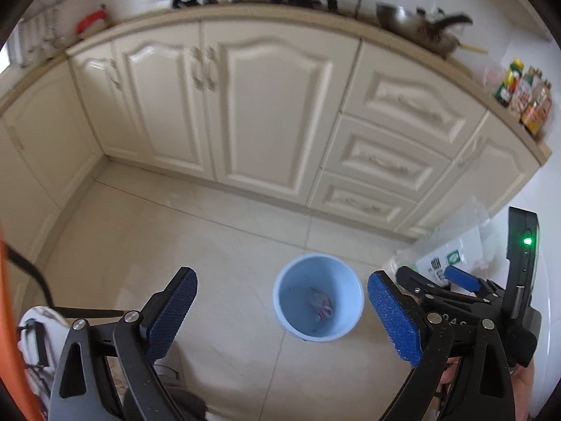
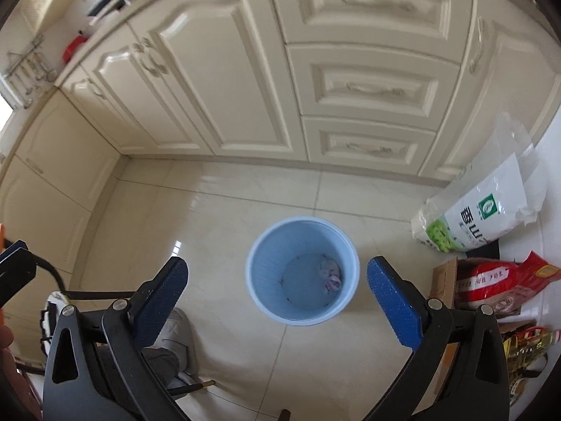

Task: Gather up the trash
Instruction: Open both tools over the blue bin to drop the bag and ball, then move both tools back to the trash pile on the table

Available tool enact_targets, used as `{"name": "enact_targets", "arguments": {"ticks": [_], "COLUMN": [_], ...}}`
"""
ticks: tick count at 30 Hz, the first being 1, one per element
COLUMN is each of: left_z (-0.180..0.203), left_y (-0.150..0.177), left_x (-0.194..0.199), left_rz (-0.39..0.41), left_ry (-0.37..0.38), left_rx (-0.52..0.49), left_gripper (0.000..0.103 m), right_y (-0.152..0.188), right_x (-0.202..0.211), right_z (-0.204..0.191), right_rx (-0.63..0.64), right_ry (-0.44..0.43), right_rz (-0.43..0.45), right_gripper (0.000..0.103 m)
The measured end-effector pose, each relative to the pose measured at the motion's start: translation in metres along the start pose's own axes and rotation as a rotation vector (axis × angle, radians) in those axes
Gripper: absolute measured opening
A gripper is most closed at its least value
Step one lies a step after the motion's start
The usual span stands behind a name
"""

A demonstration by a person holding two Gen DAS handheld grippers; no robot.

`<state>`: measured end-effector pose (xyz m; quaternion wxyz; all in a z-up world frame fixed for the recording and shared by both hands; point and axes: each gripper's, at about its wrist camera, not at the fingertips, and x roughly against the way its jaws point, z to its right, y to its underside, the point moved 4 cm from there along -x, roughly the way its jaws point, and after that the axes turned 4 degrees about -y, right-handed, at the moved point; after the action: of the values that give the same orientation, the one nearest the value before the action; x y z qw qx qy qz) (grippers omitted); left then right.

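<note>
My two grippers, left (image 1: 282,315) and right (image 2: 277,301), spread wide and empty above a blue bin (image 2: 261,266) on cream floor tiles (image 2: 217,210) beside kitchen cabinets (image 2: 224,80).

Pale blue bin (image 2: 302,270), cream cabinets (image 2: 224,80), blue-padded black tongs (image 2: 277,291)

Floor's pale glossy tile (image 2: 224,210) with thin grout lines, running right up to the base of the cream cabinets. Sitting on it, pretty much in the middle, is a light blue plastic bin (image 2: 302,270), upright, with one crumpled wad of trash (image 2: 331,273) lying at the bottom toward the right side. Off to the right, well apart from the bin, a big white sack with green print (image 2: 480,214) leans near the cabinet corner. Just below that there's an open cardboard box (image 2: 443,280) with red and white bags in it.
</note>
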<state>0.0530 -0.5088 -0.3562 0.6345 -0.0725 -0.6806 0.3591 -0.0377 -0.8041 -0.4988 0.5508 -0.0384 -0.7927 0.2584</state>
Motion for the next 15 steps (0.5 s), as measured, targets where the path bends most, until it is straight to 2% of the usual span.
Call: {"name": "enact_targets", "arguments": {"ticks": [10,15], "left_z": [-0.066,-0.097], "left_y": [0.034,0.068], "left_x": [0.161,0.240], "left_rz": [0.209,0.314], "left_ry": [-0.091,-0.154], "left_rx": [0.120,0.188], "left_gripper": [0.100,0.101], "right_y": [-0.010,-0.010], "right_x": [0.093,0.140], "right_z": [-0.117,-0.182], "right_rx": [0.152,0.239], "right_ry": [-0.119,-0.189], "right_rz": [0.149,0.225], "right_gripper": [0.103,0.103]}}
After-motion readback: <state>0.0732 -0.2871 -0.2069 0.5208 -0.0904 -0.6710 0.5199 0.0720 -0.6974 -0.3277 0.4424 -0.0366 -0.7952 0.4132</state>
